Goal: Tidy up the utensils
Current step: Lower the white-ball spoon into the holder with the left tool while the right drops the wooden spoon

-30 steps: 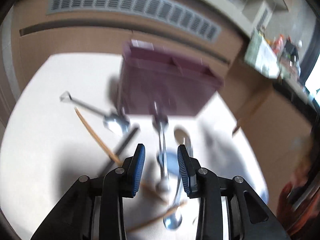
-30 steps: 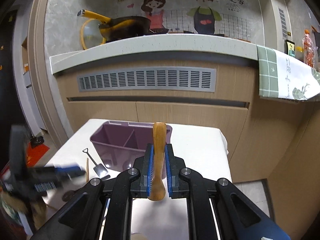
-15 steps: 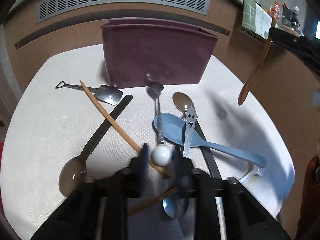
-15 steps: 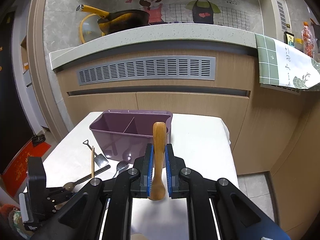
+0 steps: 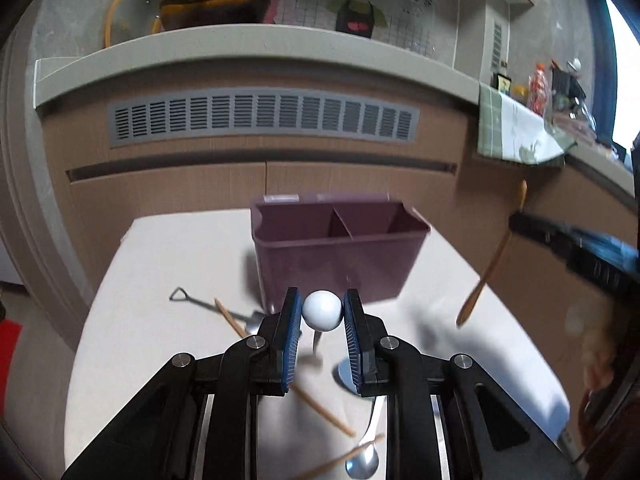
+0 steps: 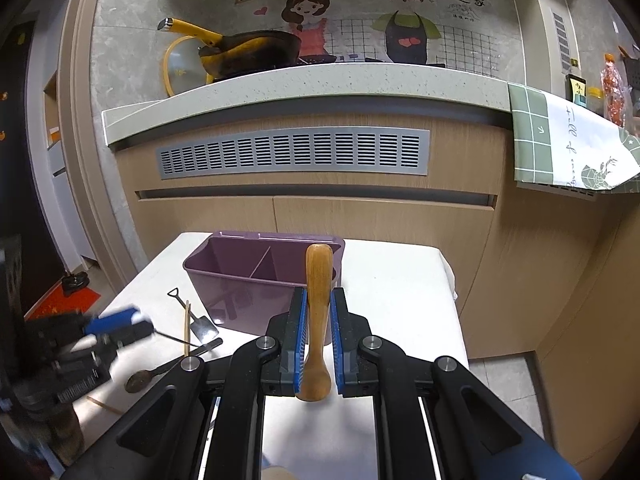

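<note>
**Both grippers holding utensils above the table**

Your left gripper point(image 5: 322, 314) is clenching the white ball end of a ball-handled spoon point(image 5: 322, 311). The spoon's thin metal shaft is hanging downward from the ball, so its long axis is running near vertical, bowl end toward the table point(image 5: 168, 264).

Your right gripper point(image 6: 319, 322) is grasping a wooden spoon point(image 6: 318, 300); its smooth, amber handle is pointing forward and up toward the purple utensil caddy point(image 6: 240, 284), which is standing upright with two compartments.

Half a second ago the ball-handled spoon was lying flat among the other utensils; you are now lifting it clear, in front of the caddy. The right jaws are staying clamped as before.
</note>
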Tool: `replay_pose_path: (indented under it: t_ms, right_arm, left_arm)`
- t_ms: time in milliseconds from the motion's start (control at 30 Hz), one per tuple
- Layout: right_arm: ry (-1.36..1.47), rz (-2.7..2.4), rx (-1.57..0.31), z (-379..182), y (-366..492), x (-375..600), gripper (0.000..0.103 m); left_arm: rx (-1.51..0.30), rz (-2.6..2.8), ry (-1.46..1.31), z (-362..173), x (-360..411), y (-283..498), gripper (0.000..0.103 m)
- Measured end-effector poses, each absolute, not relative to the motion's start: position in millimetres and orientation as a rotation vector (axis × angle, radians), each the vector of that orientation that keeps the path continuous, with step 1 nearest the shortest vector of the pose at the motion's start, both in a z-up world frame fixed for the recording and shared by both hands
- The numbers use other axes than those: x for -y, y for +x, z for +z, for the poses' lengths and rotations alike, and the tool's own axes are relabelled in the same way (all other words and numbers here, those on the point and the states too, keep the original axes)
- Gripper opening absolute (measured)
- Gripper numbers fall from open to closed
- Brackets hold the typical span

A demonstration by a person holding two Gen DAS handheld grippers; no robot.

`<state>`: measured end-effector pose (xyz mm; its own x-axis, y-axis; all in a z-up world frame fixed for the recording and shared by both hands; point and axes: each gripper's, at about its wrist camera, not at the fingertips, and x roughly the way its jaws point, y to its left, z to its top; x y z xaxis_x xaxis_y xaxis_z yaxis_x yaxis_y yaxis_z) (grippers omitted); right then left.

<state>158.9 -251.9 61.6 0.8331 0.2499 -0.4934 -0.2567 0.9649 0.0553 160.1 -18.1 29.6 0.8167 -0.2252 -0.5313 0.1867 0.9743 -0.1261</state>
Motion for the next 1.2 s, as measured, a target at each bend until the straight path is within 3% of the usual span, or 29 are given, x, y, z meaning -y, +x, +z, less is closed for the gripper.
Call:
replay_pose_path:
  t_ms: [367,567,700,833,1200]
  right_arm:
    - [-0.008,0.280,-0.500,69.7,162.1,251.0,0.010]
    - [-0.034,0.287,-0.338,134.2,179.0,237.8,0.010]
    - [-0.040,0.334,-0.311,160.0,208.7,223.1,0.010]
    - [-0.052,0.337,-0.348,141.8,236.9,209.9,0.010]
    - [-0.074,0.301,-0.626,28.4,282.3,203.0,0.010]
  left_arm:
    - [-0.467,-0.236,-0.127,74.8,4.8,159.4,0.022]
    - [-0.331,-0.301,-0.176,155.0,-4.0,189.9,0.022]
    - [-0.303,-0.323,-0.203,177.9,-6.2,222.5,0.022]
    - [-0.345,-0.331,-0.213,160.4,-1.0,251.6,0.022]
    - [-0.608,-0.285,-0.291,48.3,-6.3,307.1,0.022]
